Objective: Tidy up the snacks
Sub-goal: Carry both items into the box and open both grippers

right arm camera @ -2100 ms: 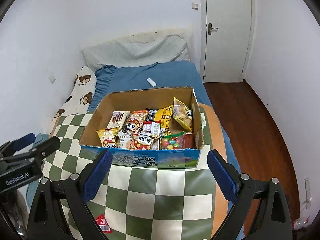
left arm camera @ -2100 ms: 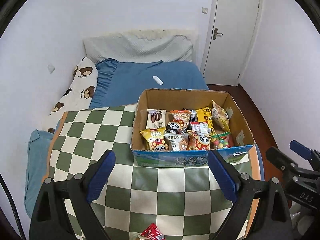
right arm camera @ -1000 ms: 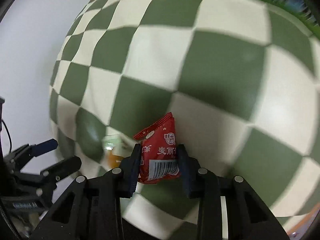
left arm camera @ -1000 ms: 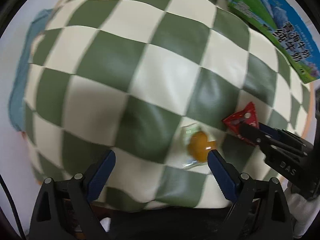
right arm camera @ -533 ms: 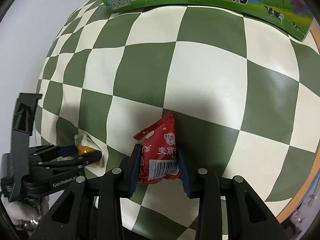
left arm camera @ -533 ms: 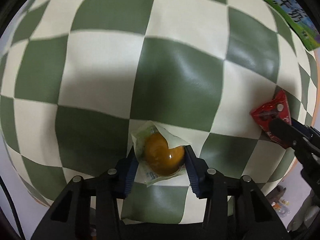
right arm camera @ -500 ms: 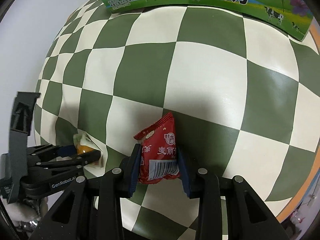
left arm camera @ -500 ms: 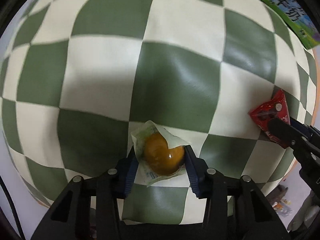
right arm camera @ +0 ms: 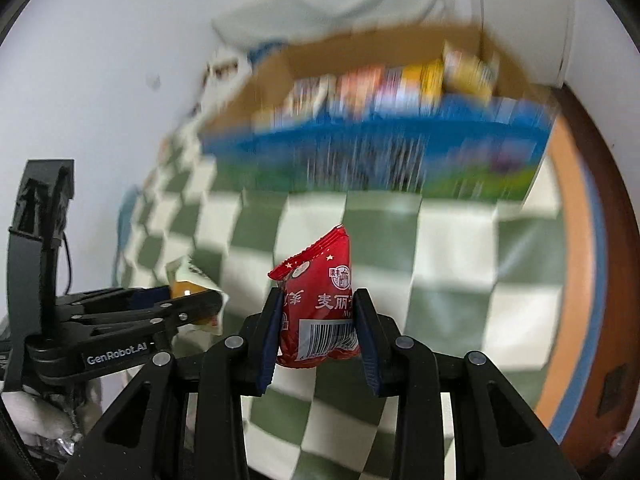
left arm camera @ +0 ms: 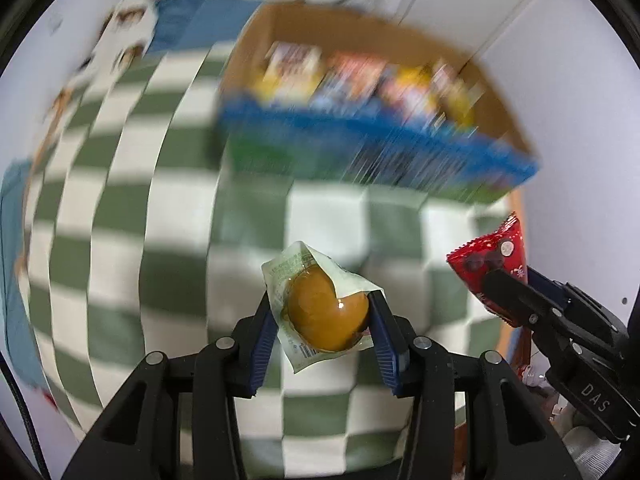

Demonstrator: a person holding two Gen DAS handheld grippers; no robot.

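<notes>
My left gripper (left arm camera: 322, 314) is shut on a clear packet with an orange-brown round snack (left arm camera: 326, 314) and holds it above the green-and-white checkered table (left arm camera: 160, 208). My right gripper (right arm camera: 316, 320) is shut on a red snack packet (right arm camera: 320, 300), also lifted off the table. The red packet also shows at the right of the left wrist view (left arm camera: 490, 252). The cardboard snack box (left arm camera: 360, 92), blurred, stands at the far side of the table with several packets in it; it also shows in the right wrist view (right arm camera: 380, 120).
A bed with a blue sheet (left arm camera: 180, 20) and a bear-print pillow (left arm camera: 124, 24) lies behind the table. A white wall (right arm camera: 100, 60) is at the left. Brown floor (right arm camera: 600, 280) shows to the right of the table edge.
Both grippers have lifted their packets off the table and tilted up, so the box has come into view. The views are blurred by motion.
</notes>
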